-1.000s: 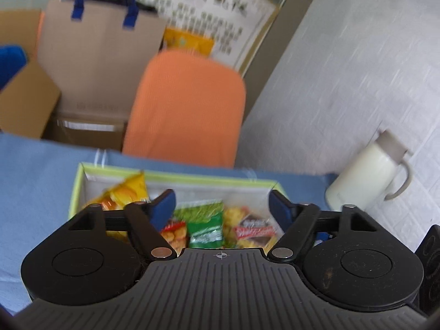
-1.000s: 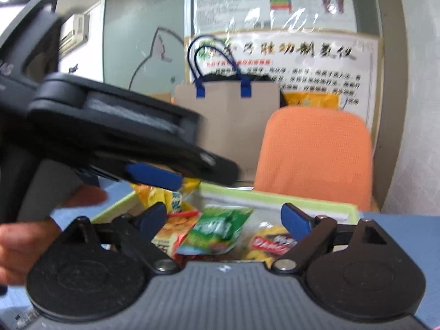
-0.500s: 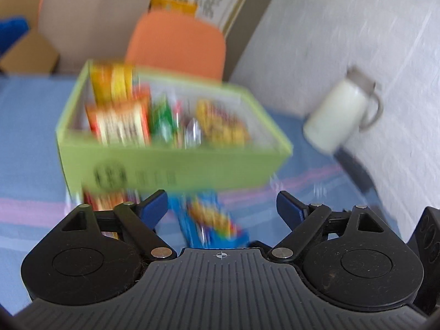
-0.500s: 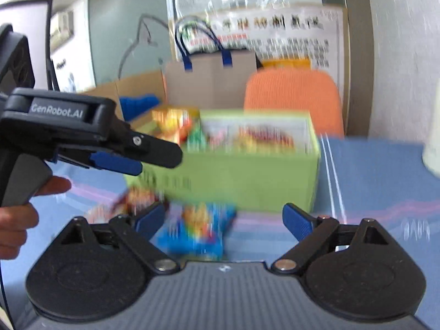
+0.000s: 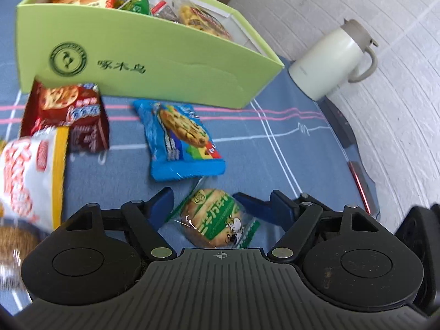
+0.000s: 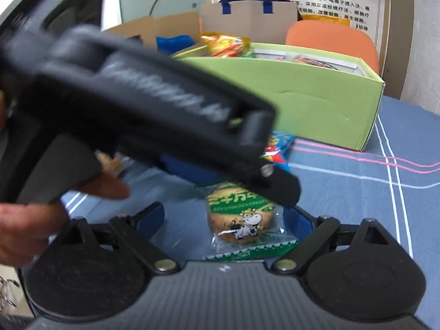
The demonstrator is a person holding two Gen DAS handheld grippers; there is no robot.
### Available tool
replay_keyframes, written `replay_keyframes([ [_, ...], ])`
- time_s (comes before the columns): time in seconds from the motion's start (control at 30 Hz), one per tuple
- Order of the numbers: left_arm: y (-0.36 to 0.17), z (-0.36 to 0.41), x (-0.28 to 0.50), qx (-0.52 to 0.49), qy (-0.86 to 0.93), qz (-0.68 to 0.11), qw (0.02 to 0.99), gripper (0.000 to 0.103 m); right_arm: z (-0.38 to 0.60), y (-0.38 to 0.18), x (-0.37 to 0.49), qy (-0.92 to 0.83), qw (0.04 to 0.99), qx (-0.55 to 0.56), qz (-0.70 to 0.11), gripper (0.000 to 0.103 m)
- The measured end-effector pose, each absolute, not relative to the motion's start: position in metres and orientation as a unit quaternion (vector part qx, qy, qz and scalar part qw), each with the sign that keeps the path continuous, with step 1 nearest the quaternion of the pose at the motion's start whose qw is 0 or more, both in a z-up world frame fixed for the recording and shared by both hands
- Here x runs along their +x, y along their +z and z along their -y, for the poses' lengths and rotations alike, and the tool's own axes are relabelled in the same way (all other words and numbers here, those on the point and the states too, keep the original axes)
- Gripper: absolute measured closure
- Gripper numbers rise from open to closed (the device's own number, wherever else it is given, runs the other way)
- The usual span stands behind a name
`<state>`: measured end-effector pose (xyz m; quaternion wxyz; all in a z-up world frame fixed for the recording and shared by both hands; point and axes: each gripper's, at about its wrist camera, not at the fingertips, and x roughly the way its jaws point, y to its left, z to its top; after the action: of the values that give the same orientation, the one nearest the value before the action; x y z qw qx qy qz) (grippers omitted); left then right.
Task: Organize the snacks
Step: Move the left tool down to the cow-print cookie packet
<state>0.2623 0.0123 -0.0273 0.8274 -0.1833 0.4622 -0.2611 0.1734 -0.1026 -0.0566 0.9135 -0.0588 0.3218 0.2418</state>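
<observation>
Now both grippers close in on one green biscuit packet (image 5: 213,218).
Left gripper (image 5: 203,203) has just been narrowing its jaws astride the packet without pinching it; right gripper (image 6: 224,220) gapes wide, ready for the green box (image 5: 154,63).

2 close downward views, shared biscuit packet (image 5: 214,217)

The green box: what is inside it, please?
Inside the green box several snack packets stand upright: orange, yellow, green and red ones. Its front wall covers their lower parts and the box floor, so their number cannot be counted.
</observation>
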Motion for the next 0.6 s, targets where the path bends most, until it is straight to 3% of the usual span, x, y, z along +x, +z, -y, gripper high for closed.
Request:
replay_keyframes([
  [0.33,-0.027,-0.022,0.198,-0.177,-0.258,-0.449,0.837,0.039,0.082,-0.061,0.121,0.178,0.930,-0.050,-0.318,0.010],
  [0.6,-0.013,-0.039,0.172,-0.174,-0.216,-0.416,0.866,0.029,0.079,-0.062,0.110,0.164,0.933,-0.052,-0.316,0.010],
])
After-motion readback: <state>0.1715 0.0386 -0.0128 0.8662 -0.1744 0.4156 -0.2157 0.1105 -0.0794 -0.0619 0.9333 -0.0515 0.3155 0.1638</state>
